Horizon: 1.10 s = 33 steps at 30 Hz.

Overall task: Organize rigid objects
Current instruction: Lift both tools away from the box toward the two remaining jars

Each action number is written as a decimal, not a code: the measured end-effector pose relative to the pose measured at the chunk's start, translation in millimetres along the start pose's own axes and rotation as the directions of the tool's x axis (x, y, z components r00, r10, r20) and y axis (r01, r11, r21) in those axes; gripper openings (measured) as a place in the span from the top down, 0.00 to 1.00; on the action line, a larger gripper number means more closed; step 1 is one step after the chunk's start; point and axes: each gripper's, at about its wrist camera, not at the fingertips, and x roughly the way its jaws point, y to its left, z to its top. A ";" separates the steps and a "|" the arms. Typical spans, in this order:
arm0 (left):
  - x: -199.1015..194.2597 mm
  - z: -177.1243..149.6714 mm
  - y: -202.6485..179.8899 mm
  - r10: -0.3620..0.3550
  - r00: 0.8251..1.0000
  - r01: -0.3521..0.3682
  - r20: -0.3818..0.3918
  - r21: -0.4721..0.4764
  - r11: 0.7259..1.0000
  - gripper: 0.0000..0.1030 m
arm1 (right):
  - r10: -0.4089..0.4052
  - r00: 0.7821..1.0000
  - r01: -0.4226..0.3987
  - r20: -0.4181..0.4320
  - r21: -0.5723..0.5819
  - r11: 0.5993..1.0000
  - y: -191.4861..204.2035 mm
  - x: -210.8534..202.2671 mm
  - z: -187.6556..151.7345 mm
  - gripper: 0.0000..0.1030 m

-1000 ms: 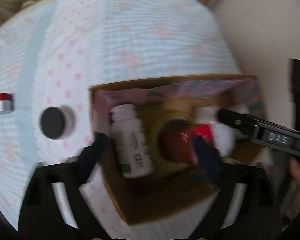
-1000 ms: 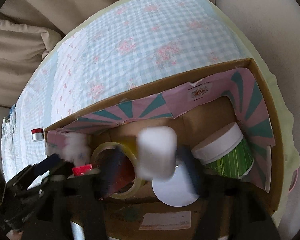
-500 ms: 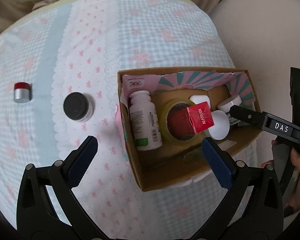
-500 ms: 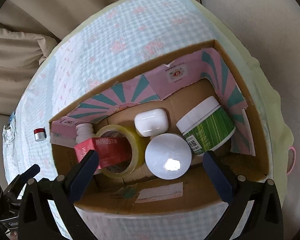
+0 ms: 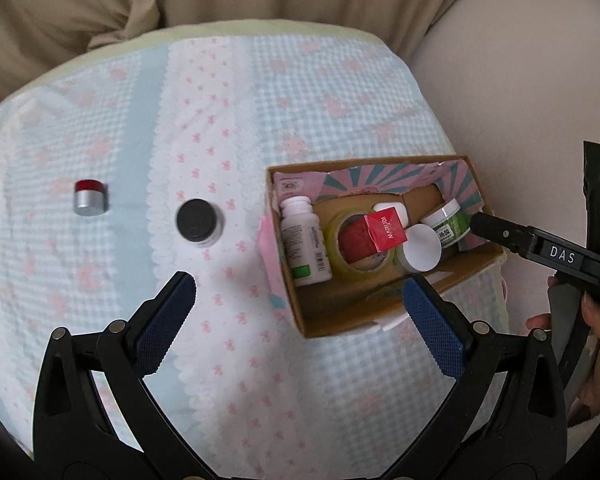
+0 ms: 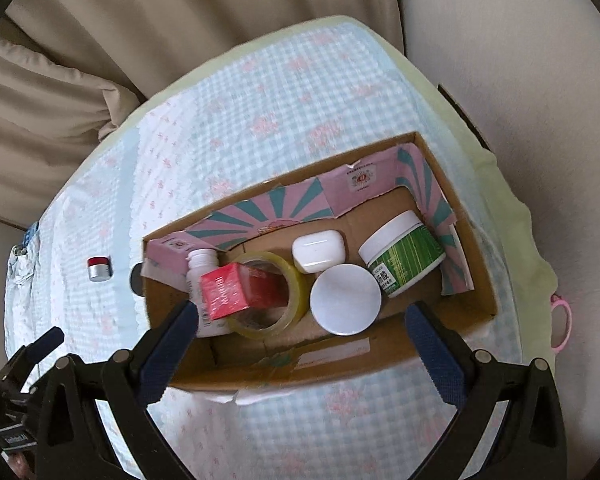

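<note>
The cardboard box (image 5: 340, 322) sits on the quilt and holds a white pill bottle (image 5: 304, 240), a tape roll (image 5: 336, 240), a red carton (image 5: 384, 232) lying across the roll, a white earbud case (image 5: 392, 209), a white round lid (image 5: 420, 250) and a green jar (image 5: 448, 224). Left of the box stand a black-lidded jar (image 5: 198, 222) and a small silver pot with a red cap (image 5: 90, 198). My left gripper (image 5: 298, 292) hangs open and holds nothing, above the box's near left corner. My right gripper (image 6: 302, 316) is open over the box's front wall (image 6: 380, 364).
Beige cushions (image 5: 80, 8) rise behind the quilt, and a pale wall (image 5: 520, 80) lies to the right. A person's hand (image 5: 580, 320) holds the right gripper's handle beside the box. A pink ring (image 6: 560, 326) pokes out at the quilt's right edge.
Both grippers opened and drew back from the box. The left one let go of the red carton on the tape roll; the right one let go of the white earbud case inside.
</note>
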 end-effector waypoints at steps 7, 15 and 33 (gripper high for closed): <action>-49.2 -4.8 20.5 0.036 0.998 -0.037 0.051 0.014 0.999 0.00 | -0.009 0.999 0.010 0.052 -0.026 1.000 17.3 -33.6 -14.1 0.00; -107.0 -22.6 76.2 0.062 0.988 -0.064 0.138 0.010 0.998 0.00 | -0.087 0.981 0.107 0.171 -0.109 0.988 68.3 -85.0 -46.0 0.00; -159.4 -18.0 247.7 0.053 0.975 -0.067 0.218 0.058 0.996 0.00 | -0.121 0.955 0.141 0.270 -0.056 0.988 251.2 -98.5 -106.9 0.00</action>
